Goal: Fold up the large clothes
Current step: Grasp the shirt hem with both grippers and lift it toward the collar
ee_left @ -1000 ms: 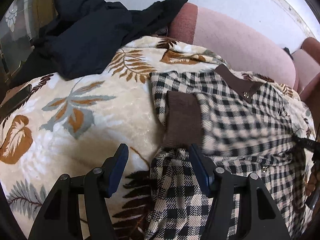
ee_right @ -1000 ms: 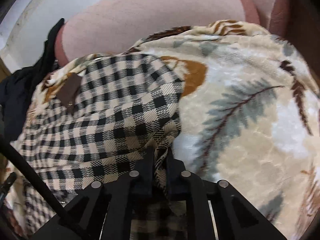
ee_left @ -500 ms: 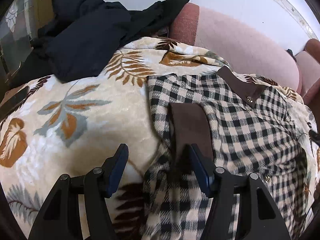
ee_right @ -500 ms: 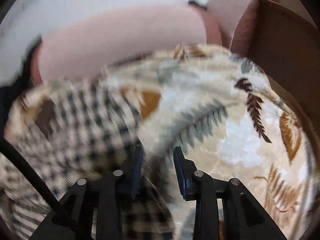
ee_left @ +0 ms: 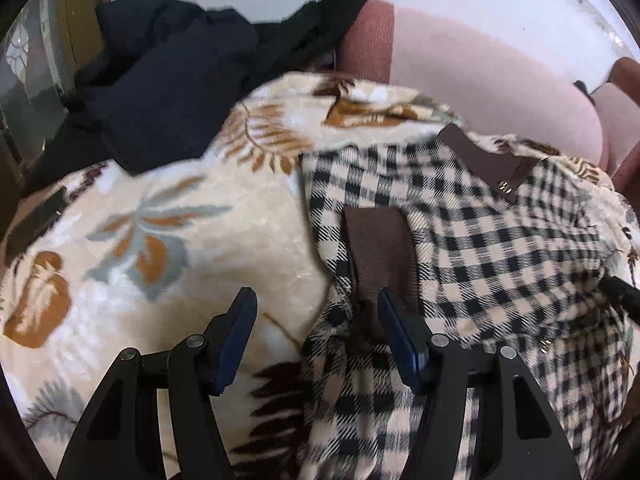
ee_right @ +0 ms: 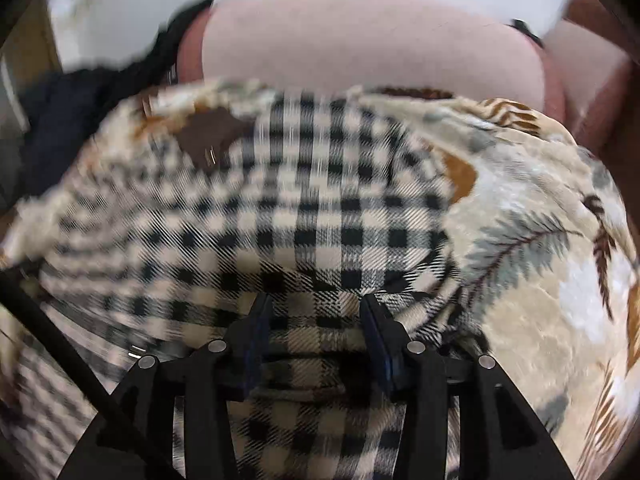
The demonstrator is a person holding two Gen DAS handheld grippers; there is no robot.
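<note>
Checked jacket [ee_left: 500, 248] lies flat on the leaf blanket [ee_left: 168, 240], cuff [ee_left: 380, 252] folded inward. Left gripper [ee_left: 316, 328] gapes, empty, straddling the jacket's edge. Right gripper [ee_right: 316, 320] (jaws just opening) hovers over cloth, gripping nothing, likely letting the fold settle.

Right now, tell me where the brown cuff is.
In the left wrist view, the brown cuff lies on the checked coat, just beyond the left gripper, lower left of the brown collar.

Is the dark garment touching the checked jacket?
Apart. The left wrist view shows the dark garment and the checked jacket separated by bare leaf-print blanket.
</note>
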